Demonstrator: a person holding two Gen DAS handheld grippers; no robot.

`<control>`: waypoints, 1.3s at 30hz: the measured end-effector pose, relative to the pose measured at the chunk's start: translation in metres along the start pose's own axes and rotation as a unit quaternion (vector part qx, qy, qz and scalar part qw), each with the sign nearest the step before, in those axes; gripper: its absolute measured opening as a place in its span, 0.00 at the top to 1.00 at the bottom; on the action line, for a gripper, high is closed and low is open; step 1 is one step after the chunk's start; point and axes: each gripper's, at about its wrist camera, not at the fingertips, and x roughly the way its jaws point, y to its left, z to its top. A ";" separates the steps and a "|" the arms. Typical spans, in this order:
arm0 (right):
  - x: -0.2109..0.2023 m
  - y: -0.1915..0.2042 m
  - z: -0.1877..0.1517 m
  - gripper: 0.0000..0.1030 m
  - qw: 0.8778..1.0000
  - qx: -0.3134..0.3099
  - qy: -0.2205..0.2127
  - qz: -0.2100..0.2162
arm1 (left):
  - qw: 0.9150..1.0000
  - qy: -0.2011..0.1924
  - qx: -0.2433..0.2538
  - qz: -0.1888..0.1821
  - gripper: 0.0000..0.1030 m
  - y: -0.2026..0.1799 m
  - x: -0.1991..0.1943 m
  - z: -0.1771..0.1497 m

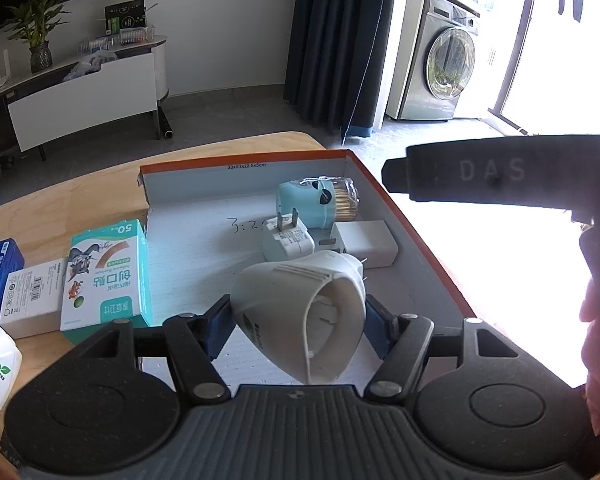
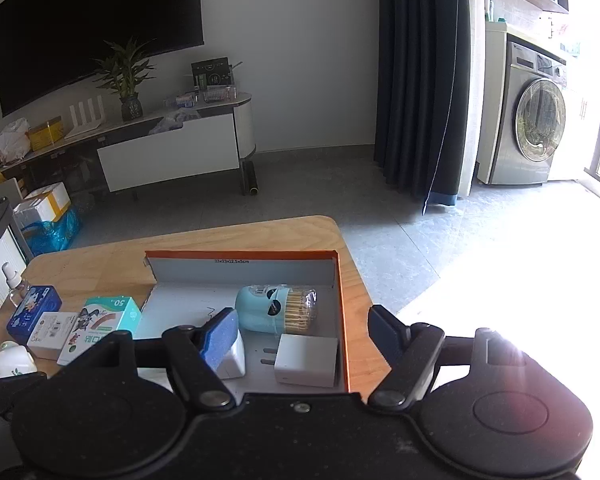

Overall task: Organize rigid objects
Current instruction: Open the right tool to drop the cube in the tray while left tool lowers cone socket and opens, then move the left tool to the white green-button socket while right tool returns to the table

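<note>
The left gripper (image 1: 298,320) jaws clamp the light, stiff, smooth white plug-in device (image 1: 300,316) by its sides over the box (image 1: 384,192) at six o'clock; the right gripper (image 2: 300,336) jaws gape empty.

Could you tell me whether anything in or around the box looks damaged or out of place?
The box has a torn, ragged left wall near its far corner, with handwriting scrawled on its floor. The toothpick jar lies on its side.
</note>
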 end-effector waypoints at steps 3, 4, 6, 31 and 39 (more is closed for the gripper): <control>-0.009 -0.007 0.000 0.16 1.000 0.010 -0.004 -0.004 | 1.000 0.007 0.001 -0.010 0.33 -0.003 0.004 0.001; -0.011 -0.009 0.000 0.16 1.000 0.012 -0.006 -0.005 | 1.000 0.004 0.000 -0.014 0.32 -0.003 0.004 0.001; -0.015 -0.011 -0.001 0.16 1.000 0.016 -0.008 -0.007 | 1.000 0.000 -0.006 -0.015 0.24 -0.002 0.001 0.002; -0.048 0.027 -0.009 0.11 1.000 -0.002 -0.015 0.022 | 0.995 -0.029 -0.056 0.081 0.12 0.047 -0.060 0.002; -0.050 0.042 -0.014 0.11 0.999 -0.016 -0.007 0.036 | 0.990 -0.032 -0.083 0.107 0.12 0.074 -0.076 -0.005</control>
